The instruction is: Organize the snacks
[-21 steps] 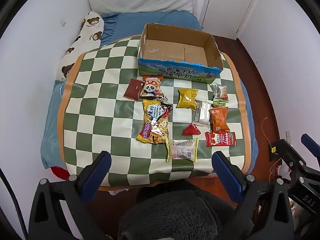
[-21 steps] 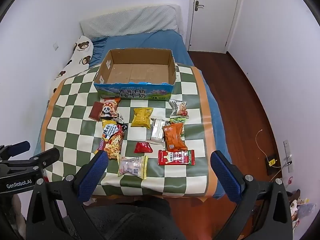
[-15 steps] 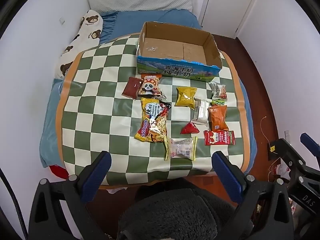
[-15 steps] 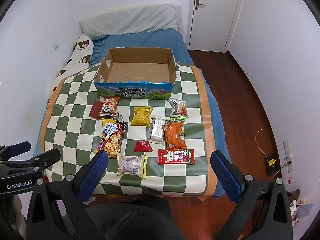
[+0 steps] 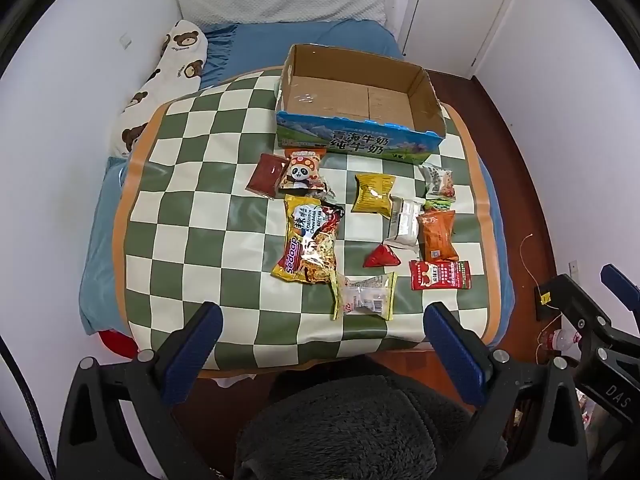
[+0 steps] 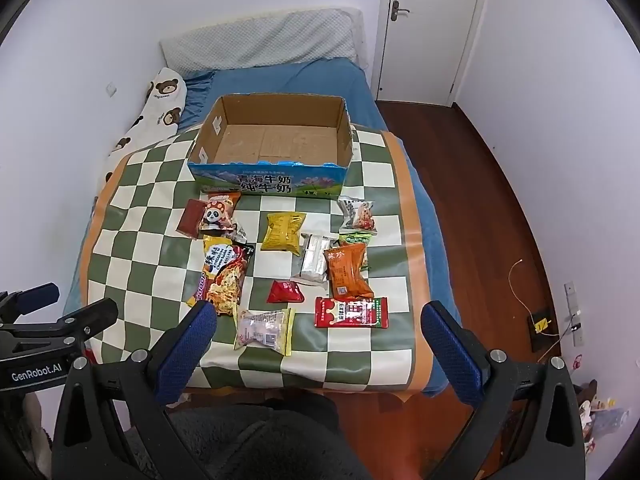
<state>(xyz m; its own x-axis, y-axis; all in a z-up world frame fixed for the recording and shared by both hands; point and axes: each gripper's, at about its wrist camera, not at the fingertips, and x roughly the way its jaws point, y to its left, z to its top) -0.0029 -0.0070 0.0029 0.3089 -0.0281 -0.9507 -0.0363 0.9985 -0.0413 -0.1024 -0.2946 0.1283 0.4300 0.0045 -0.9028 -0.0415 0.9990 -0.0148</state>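
Both hand-held grippers hang above the near edge of a bed covered with a green-and-white checked mat point(image 5: 192, 208), tilted steeply down toward it. The left hand-held gripper point(image 5: 322, 354) has its blue-padded jaws spread wide with nothing between them, and the right hand-held gripper point(image 6: 320, 350) stands just as wide and holds nothing either. On the far part of the mat sits a cardboard box point(image 5: 426, 96) with a blue printed front wall, its top open and its brown floor bare. The snacks lie loose on the mat in front of the box, none of them in it: a dark red packet point(image 5: 265, 173) touching a panda packet point(image 5: 302, 170) just beside the box front, a large noodle bag point(image 5: 308, 240) below them, a yellow bag point(image 5: 374, 198) near the middle, a white wrapped bar point(image 5: 405, 222) touching an orange packet point(image 5: 438, 236), a small red triangle packet point(image 5: 382, 258), a flat red packet point(image 5: 440, 275) and a clear packet with yellow ends point(image 5: 366, 296) nearest the grippers. At the right edge lies one more clear snack packet point(image 5: 440, 182). A pillow with a bear print point(image 5: 164, 80) lies along the wall to the left, and a white door point(image 6: 432, 28) stands shut at the back.
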